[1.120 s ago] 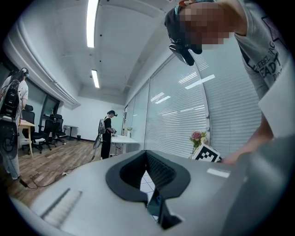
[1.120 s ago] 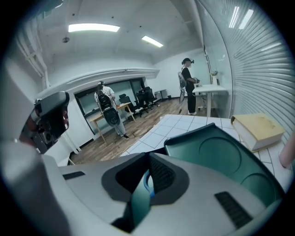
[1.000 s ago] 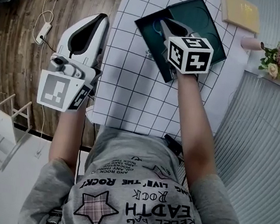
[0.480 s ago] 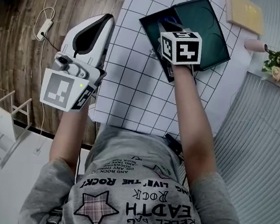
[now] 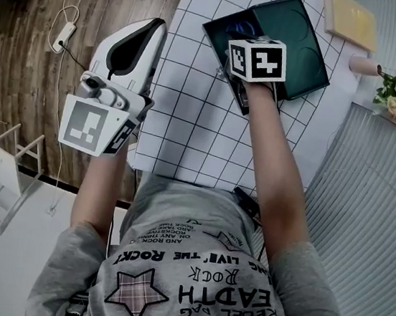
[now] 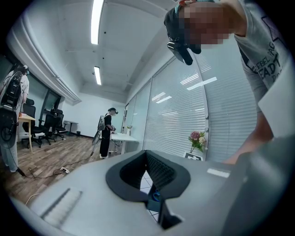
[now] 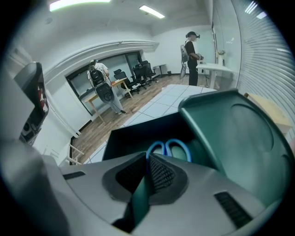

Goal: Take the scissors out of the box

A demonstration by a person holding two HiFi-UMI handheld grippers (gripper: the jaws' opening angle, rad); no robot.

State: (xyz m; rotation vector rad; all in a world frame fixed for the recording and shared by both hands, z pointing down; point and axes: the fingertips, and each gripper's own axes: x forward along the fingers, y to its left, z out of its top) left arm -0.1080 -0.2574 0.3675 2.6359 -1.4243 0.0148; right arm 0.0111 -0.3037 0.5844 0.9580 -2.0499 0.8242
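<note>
Tongs down in the open box, shut, just short of the scissors.
Since a second ago my right tongs (image 7: 148,159) have dipped down and forward, so their marker cube (image 5: 256,59) now sits over the box (image 7: 133,131) on the gridded tabletop (image 5: 189,116). My left tongs (image 6: 146,153), tips together and empty, have hardly shifted at the tabletop's left edge. The right tongs are closed with nothing between them. The scissors (image 7: 165,144) lie inside the box, blue handles just beyond the closed tips.
</note>
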